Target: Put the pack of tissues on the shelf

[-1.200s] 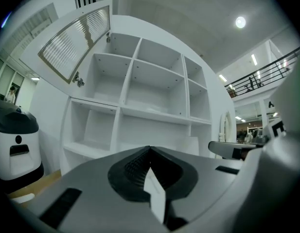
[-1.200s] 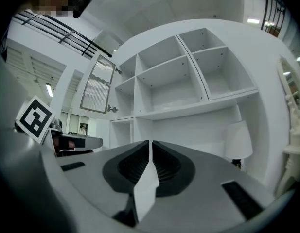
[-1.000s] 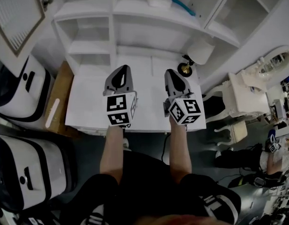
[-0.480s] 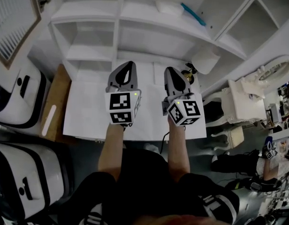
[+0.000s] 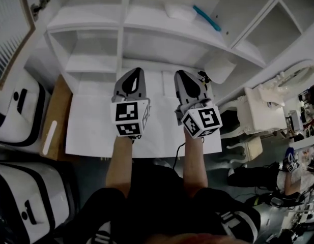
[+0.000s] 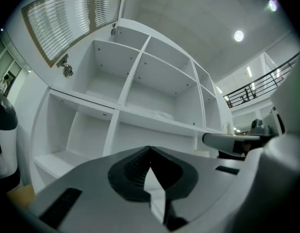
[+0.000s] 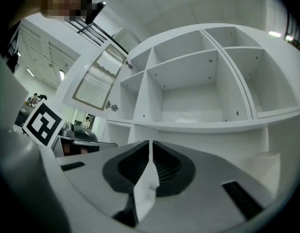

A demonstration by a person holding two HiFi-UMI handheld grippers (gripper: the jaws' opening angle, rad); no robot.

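Observation:
The pack of tissues (image 5: 179, 10) is white and lies on an upper board of the white shelf unit (image 5: 121, 22), beside a blue strip (image 5: 207, 18). It also shows small and far off as the pack of tissues (image 6: 162, 114) in the left gripper view and the pack of tissues (image 7: 188, 116) in the right gripper view. My left gripper (image 5: 133, 72) and right gripper (image 5: 181, 74) hover side by side over the white table (image 5: 90, 121), well below the pack. Both are shut and empty: the left gripper (image 6: 150, 148) and the right gripper (image 7: 150, 142) have their jaws closed tip to tip.
A lamp with a white shade (image 5: 220, 67) stands at the table's back right corner. A white chair (image 5: 258, 111) is to the right. Black-and-white machines (image 5: 14, 105) and a wooden stand (image 5: 52, 121) are at the left. A slatted cabinet door (image 5: 9, 24) hangs open at upper left.
Both grippers stay shut and empty over the table and barely move. The head view has shifted a little, so the shelf unit sits lower and nearer in the picture.

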